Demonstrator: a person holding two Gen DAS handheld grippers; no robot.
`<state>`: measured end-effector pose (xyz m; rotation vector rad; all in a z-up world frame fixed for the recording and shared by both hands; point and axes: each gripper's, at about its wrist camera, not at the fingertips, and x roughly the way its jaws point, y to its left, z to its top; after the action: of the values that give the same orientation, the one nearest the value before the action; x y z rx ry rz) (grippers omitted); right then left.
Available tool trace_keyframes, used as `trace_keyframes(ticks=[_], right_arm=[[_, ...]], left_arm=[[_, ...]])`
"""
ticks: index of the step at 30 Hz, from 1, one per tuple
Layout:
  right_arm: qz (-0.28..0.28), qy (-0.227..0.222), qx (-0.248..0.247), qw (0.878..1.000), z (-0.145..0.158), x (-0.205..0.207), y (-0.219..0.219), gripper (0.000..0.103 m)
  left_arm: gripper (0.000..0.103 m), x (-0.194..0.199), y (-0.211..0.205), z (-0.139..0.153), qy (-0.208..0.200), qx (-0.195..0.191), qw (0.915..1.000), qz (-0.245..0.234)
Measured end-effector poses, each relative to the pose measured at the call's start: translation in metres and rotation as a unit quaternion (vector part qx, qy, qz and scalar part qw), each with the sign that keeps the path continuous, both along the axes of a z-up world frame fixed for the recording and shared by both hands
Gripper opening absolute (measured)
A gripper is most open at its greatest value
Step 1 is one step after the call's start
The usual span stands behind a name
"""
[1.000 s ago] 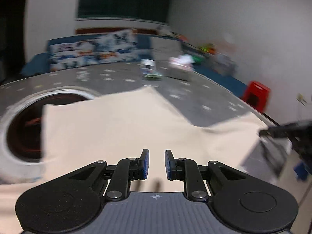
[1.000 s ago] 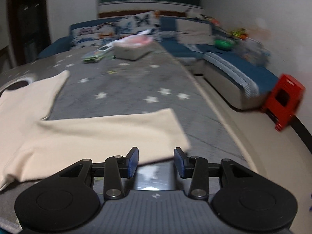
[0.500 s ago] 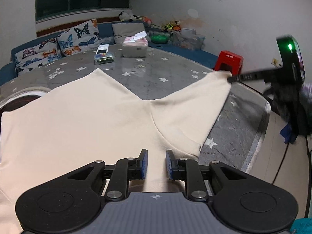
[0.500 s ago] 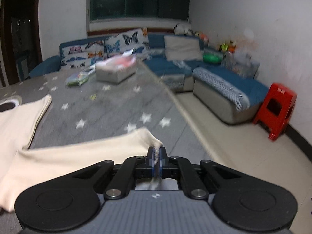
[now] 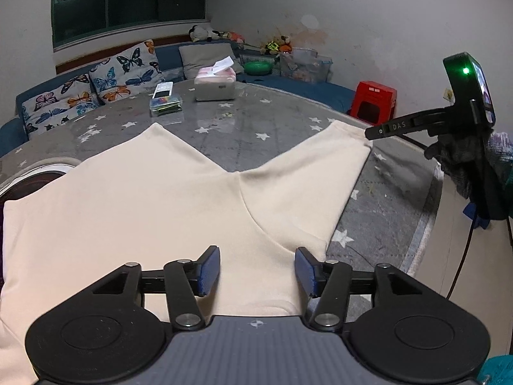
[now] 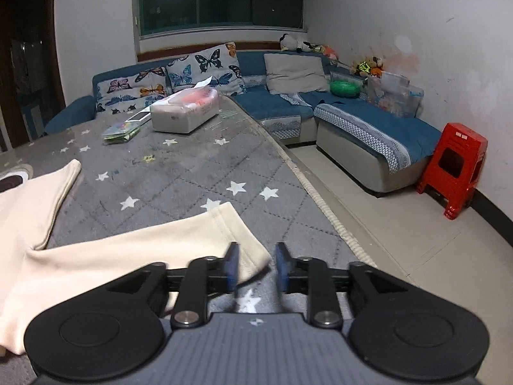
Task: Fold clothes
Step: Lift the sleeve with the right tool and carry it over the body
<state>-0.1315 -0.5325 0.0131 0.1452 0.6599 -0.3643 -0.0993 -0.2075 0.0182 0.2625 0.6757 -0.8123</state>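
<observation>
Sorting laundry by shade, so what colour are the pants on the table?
Plain cream pants, no pattern; clearest in the left wrist view.

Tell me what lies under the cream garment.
The cream garment lies spread on a grey star-patterned table cover, visible around its edges. At left it partly overlaps a round dark opening. Anything else beneath is covered.

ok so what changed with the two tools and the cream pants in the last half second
Both tools opened. The right tool, shut on the leg hem half a second ago, has let go, and the hem lies on the table. The left tool widened over the cream pants. The pants stay spread flat; the tissue box is unmoved.
</observation>
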Motion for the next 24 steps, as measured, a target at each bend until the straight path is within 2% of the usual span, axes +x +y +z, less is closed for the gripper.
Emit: trace_keyframes(ticks=[4,6,13,14,15,16,19,24], right_arm=[[-0.008,0.007,0.027,1.000,-0.009,0.002,-0.001,0.030],[-0.006,0.004,0.033,0.999,-0.010,-0.002,0.001,0.030],[-0.018,-0.010,0.052,0.998,-0.013,0.001,-0.005,0.030],[-0.016,-0.012,0.053,0.998,-0.014,0.003,-0.005,0.025],[-0.015,-0.015,0.056,0.998,-0.013,0.004,-0.006,0.012],[-0.014,-0.018,0.058,0.998,-0.013,0.005,-0.006,0.009],[-0.012,-0.032,0.056,0.998,-0.006,0.004,-0.006,0.007],[0.026,-0.065,0.035,0.997,0.027,0.001,0.008,0.007]], left_arm=[[0.064,0.000,0.001,0.001,-0.004,-0.001,1.0000,0.004],[0.071,0.001,0.003,0.003,-0.008,-0.004,0.9999,0.007],[0.076,0.010,0.008,0.011,-0.023,-0.016,0.9993,0.026],[0.078,0.011,0.009,0.011,-0.024,-0.017,0.9991,0.031],[0.080,0.013,0.010,0.011,-0.026,-0.017,0.9989,0.035],[0.081,0.014,0.011,0.011,-0.028,-0.016,0.9987,0.039],[0.082,0.016,0.016,0.011,-0.031,-0.012,0.9983,0.048],[0.083,0.020,0.021,0.009,-0.031,-0.010,0.9977,0.059]])
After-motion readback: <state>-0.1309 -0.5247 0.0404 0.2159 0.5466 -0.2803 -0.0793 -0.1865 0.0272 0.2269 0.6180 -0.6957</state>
